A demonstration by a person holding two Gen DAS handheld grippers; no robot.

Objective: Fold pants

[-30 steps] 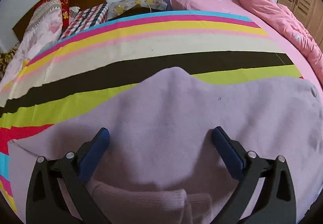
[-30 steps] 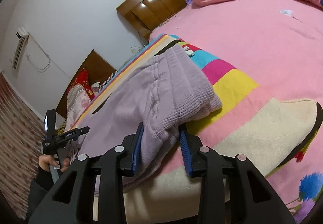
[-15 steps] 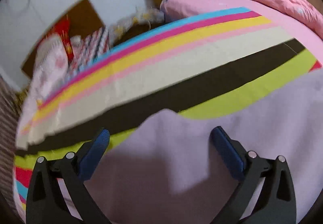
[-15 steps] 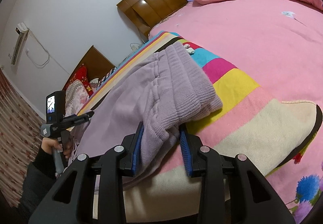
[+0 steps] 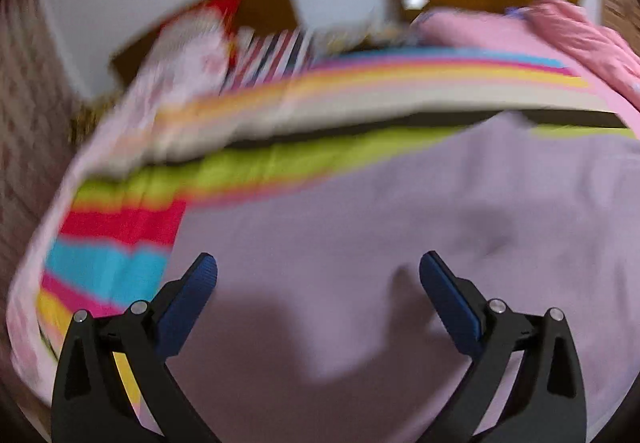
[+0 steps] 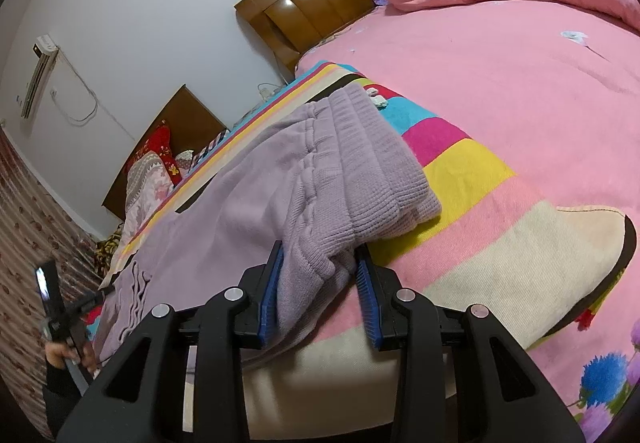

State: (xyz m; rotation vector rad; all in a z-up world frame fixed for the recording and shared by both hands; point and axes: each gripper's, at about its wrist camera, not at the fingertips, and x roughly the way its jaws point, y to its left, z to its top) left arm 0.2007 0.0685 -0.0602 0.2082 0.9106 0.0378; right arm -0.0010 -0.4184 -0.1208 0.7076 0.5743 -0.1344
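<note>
The pants (image 6: 280,179), lilac and knitted, lie across a striped blanket (image 6: 464,159) on the bed, which has a pink quilt (image 6: 520,55) on top. The right wrist view is sharp and shows what the left one lacks: the ribbed waistband end bunched near the bed's edge, with the right gripper (image 6: 318,283) closed down on a fold of it, blue pads pressing the knit from both sides. That view also catches the left gripper (image 6: 86,301) from outside, far off at the other end of the pants near the gathered cuffs, held in a hand (image 6: 66,351); from there its opening cannot be judged.

The left wrist view is blurred by motion but settles that point: the left gripper (image 5: 318,275) has its fingers spread wide, nothing between them, hovering over a flat lilac stretch of the pants (image 5: 380,227). It also shows the blanket (image 5: 248,167) with its green, red and blue stripes to the left of the cloth, and smeared pillows (image 5: 192,39) beyond
</note>
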